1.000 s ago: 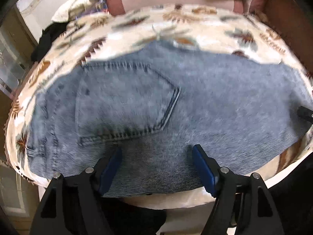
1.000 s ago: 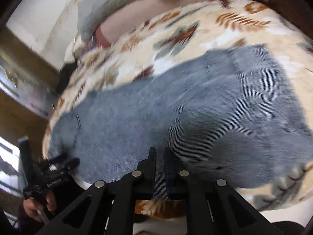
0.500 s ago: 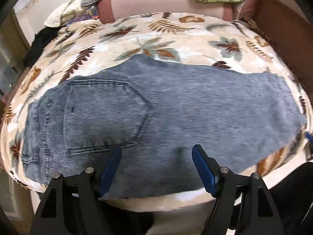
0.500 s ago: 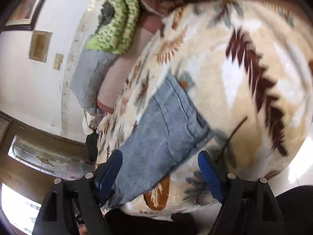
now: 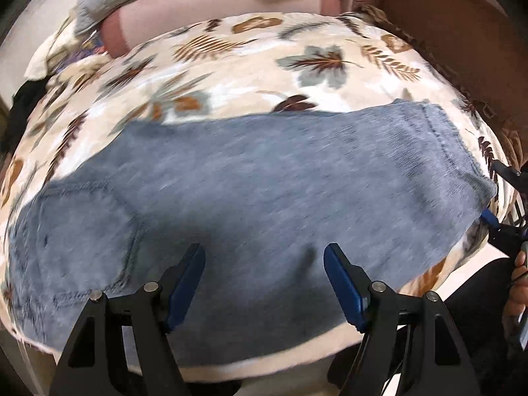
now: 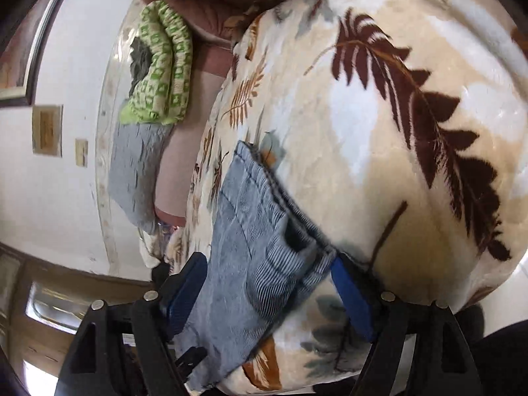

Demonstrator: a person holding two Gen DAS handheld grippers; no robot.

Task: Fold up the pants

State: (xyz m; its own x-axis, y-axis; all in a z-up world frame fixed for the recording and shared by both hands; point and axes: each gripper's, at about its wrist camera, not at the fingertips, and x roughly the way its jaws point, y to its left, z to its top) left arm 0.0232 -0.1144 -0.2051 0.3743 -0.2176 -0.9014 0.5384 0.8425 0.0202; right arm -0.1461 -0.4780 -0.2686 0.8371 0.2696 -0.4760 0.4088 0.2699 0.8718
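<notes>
Blue denim pants [image 5: 250, 191] lie flat across a leaf-print blanket [image 5: 250, 59], back pocket [image 5: 82, 231] at the left, leg hem at the right. My left gripper [image 5: 264, 280] is open and empty over the near edge of the pants' middle. In the right wrist view the hem end of the pants [image 6: 257, 247] lies between the open fingers of my right gripper [image 6: 269, 293], the jaws standing on either side of the hem corner without closing on it. The right gripper also shows at the far right of the left wrist view [image 5: 505, 211].
The blanket [image 6: 396, 132] covers a cushioned seat with a brown arm [image 5: 445, 16] at the right. A green patterned cloth [image 6: 158, 66] and a grey cloth [image 6: 138, 168] lie on the backrest. A white wall is behind.
My left gripper has shifted right along the pants, so the pocket sits further left. My right gripper has moved in until its open fingers straddle the hem corner.
</notes>
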